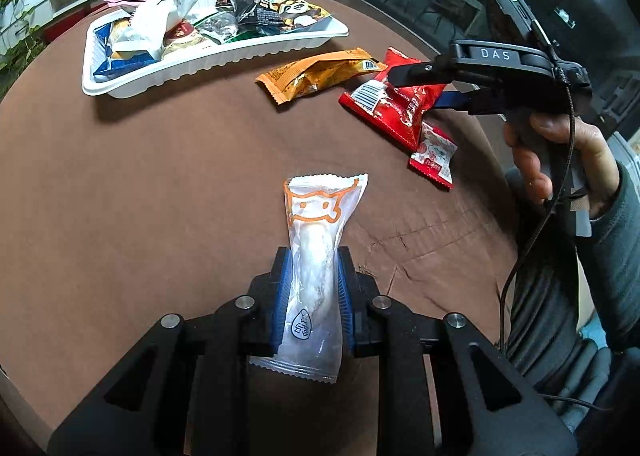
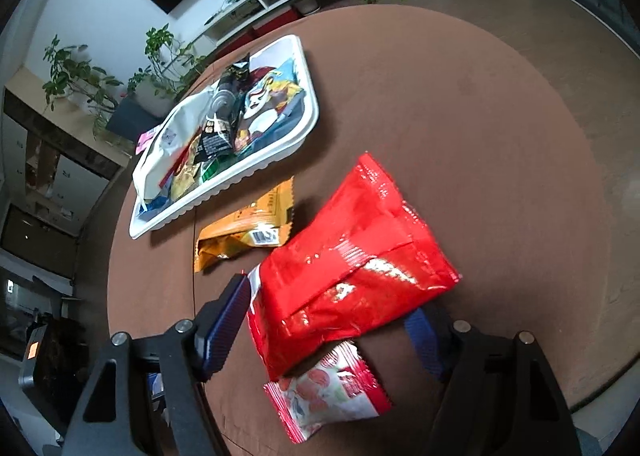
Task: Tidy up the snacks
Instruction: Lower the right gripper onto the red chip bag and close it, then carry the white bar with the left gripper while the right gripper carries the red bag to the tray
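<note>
Clear plastic snack packet with orange cat outline low centre, pinched in left tongs, right tongs spread wide astride shiny red foil pouch, white plastic tray of snacks upper left on brown round worktop

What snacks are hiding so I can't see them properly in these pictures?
- Tray: both views show the lower snacks buried under a white bag and other packets.
- Small red packet: left wrist view, the big red bag covers one end.
- Clear packet: the left gripper fingers hide its sides.
- Orange packet: its print is too small to read.
</note>
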Demonstrator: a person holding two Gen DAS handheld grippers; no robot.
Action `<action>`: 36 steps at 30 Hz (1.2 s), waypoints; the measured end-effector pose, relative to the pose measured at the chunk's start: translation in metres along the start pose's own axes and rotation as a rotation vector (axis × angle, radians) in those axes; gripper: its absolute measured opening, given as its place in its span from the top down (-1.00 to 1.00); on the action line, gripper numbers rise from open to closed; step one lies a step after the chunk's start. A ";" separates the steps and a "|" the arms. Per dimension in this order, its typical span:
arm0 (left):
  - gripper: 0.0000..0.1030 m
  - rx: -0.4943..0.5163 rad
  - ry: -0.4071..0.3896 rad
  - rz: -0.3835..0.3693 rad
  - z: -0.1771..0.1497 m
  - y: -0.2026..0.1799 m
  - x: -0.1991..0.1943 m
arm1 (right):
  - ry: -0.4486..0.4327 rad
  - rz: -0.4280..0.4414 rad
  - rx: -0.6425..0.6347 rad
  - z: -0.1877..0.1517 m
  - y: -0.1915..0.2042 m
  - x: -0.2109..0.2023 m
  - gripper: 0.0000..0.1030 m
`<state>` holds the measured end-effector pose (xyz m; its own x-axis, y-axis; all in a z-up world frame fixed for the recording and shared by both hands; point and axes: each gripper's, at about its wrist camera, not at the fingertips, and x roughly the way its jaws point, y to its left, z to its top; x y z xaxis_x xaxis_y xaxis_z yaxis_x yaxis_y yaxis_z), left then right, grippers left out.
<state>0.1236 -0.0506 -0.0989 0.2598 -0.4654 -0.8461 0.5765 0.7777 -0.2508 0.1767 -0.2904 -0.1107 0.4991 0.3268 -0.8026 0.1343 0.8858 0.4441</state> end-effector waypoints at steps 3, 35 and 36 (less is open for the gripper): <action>0.61 -0.005 -0.006 0.002 0.000 -0.001 -0.001 | 0.002 -0.017 -0.024 0.001 0.010 0.005 -0.50; 0.61 -0.089 -0.085 -0.022 -0.006 0.012 -0.016 | -0.040 0.001 -0.112 -0.009 0.037 -0.011 0.42; 0.61 -0.092 -0.087 -0.022 -0.006 0.012 -0.017 | -0.045 0.010 -0.107 -0.010 0.035 -0.015 0.42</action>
<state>0.1218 -0.0306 -0.0906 0.3165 -0.5147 -0.7968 0.5104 0.8005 -0.3143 0.1652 -0.2605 -0.0872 0.5383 0.3230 -0.7784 0.0379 0.9134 0.4052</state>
